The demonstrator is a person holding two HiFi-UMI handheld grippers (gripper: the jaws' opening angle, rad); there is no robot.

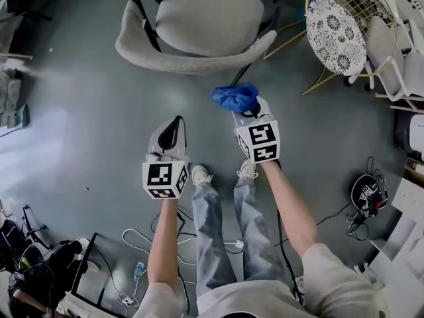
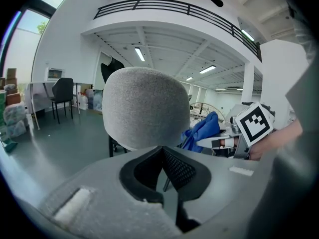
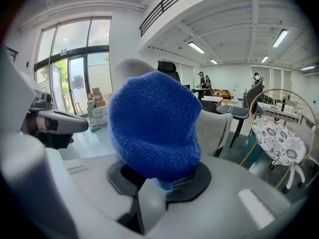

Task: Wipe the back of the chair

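**Left.** The left gripper [image 1: 173,126] hangs over the bare floor [image 1: 86,111]. Its pads are closed together with nothing between them, and it points toward the chair.

**Centre.** The grey upholstered chair [image 1: 199,22] stands just ahead of the person. Its curved back [image 1: 192,61] is the nearest part and the seat lies beyond it. In the left gripper view the rounded back fills the middle of the frame. Nothing is touching it.

**Right of centre.** The right gripper [image 1: 246,113] is clamped on a blue knitted cloth [image 1: 234,98]. The cloth bulges in a loose wad past the jaws. It sits near the chair back but clear of it, so wiping has not begun.

**Far right.** A wire chair with a patterned cushion [image 1: 336,35] stands well apart.

**Handling, as judged.**
- The cloth looks soft and light. It should flatten under pressure and may drag on the fabric.
- The present grip near its gathered end seems adequate.
- The back looks padded over a firm shell.
- The chair may shift on its thin legs, so bracing the top edge with the free gripper would be prudent.
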